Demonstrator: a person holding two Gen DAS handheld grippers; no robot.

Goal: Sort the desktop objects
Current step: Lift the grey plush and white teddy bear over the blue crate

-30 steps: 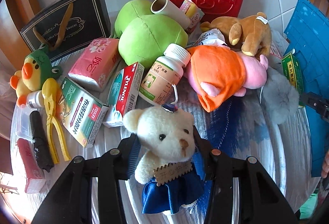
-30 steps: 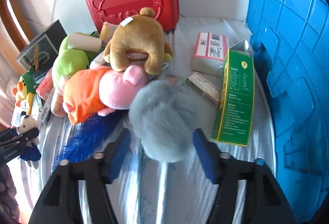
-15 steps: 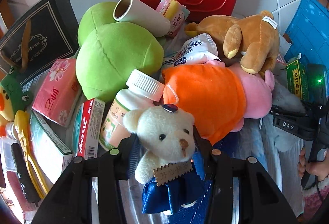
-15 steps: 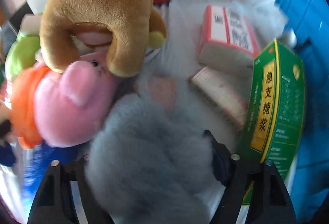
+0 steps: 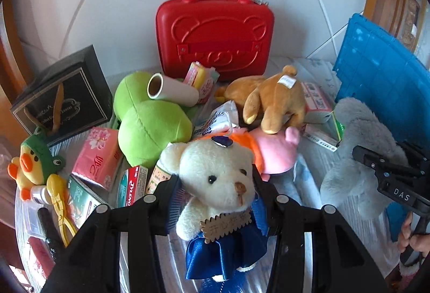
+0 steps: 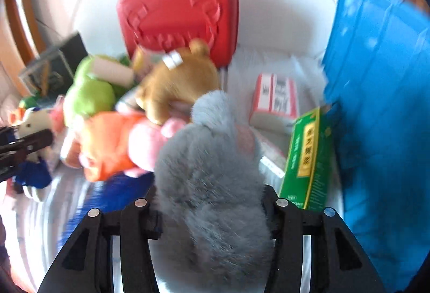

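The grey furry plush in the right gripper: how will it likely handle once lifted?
Probably soft: the grey furry plush bulges past the right gripper, whose jaws are closing on it. Likely floppy, since its unsupported top leans toward the pink plush. Probably light, yet the long fur may slip.

Both grippers are plain black plastic, nothing fancy

Left gripper (image 5: 215, 185) and right gripper (image 6: 212, 209) have silver screws on the arms; "DAS" printed white on the right one's side.

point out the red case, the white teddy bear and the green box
red case (image 5: 215, 32), left wrist view, front shell
white teddy bear (image 5: 215, 172), left wrist view, face
green box (image 6: 306, 158), right wrist view, front panel
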